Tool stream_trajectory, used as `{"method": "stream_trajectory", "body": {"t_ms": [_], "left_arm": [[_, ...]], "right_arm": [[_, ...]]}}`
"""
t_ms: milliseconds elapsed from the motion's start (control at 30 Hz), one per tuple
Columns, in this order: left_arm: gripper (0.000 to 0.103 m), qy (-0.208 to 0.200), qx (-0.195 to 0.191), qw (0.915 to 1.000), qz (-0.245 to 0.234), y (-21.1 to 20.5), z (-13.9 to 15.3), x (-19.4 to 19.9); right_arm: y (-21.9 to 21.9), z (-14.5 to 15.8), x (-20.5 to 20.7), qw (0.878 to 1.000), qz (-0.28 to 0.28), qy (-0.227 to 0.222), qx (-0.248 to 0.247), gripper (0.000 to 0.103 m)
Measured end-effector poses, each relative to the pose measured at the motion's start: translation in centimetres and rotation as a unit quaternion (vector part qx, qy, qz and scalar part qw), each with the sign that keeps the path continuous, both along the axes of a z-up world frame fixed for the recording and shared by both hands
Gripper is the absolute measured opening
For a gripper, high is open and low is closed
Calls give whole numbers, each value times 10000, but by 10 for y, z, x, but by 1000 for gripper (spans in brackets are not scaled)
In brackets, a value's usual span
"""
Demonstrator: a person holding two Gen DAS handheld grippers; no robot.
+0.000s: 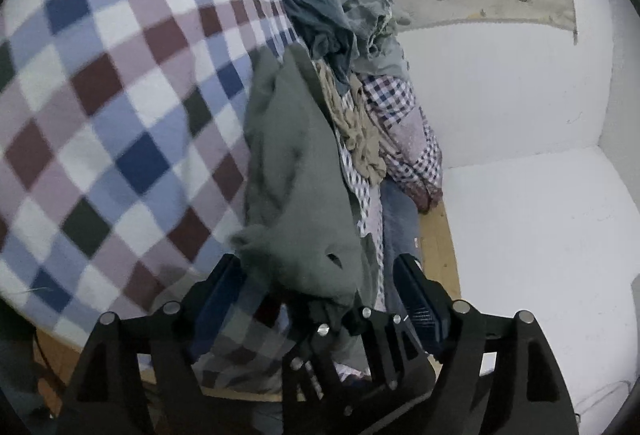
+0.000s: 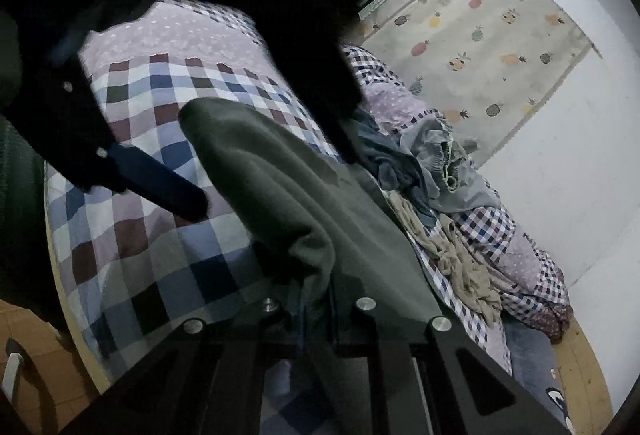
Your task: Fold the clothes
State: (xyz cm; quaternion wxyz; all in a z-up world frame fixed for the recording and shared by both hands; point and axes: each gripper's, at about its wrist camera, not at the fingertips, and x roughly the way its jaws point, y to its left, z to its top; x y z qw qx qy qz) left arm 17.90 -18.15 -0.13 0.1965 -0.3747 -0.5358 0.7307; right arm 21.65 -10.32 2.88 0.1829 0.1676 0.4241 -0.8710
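White-walled bedroom, pineapple-print hanging [image 2: 484, 47] on wall, wood floor at bed edge. Bed [image 1: 100, 95] under checked cover in blue, maroon, white. Grey-green garment [image 1: 296, 175] lies lengthwise on cover, bunched, small hole near close end. Beyond it, heap of clothes [image 1: 320, 19]: dark teal, pale grey, beige, against rumpled checked quilt by wall. Left claw [image 1: 320, 275] released, fingers wide either side of garment's end. Right claw [image 2: 316, 299] clenched on garment's other edge, fabric draping over it.
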Motion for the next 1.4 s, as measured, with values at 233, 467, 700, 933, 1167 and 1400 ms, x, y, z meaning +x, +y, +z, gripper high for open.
{"method": "stream_trajectory", "body": {"t_ms": [233,467,700,933,1167,1400], "left_arm": [[54,153,-154,9996,183,8,2,-21],[9,209,-230,9994,140,4,7,-29],[8,639,-71,9979,-2,-1,27,-34],[8,648,155,9978,-12,-6,30,-37],[8,595,125,9981,-3,-7,32,-33],[8,533,-328,9980,53,-5,34,-31]], "right_arm": [[3,1,1,9999,14,-29,-133,7],[6,-7,8,9995,-7,301,26,19],[48,-14,-1,9956,-722,515,298,38],[129,-25,-8,9799,-1837,299,719,38],[213,-25,6,9574,-2681,43,1069,37],[216,-30,15,9544,-2632,86,1403,28]]}}
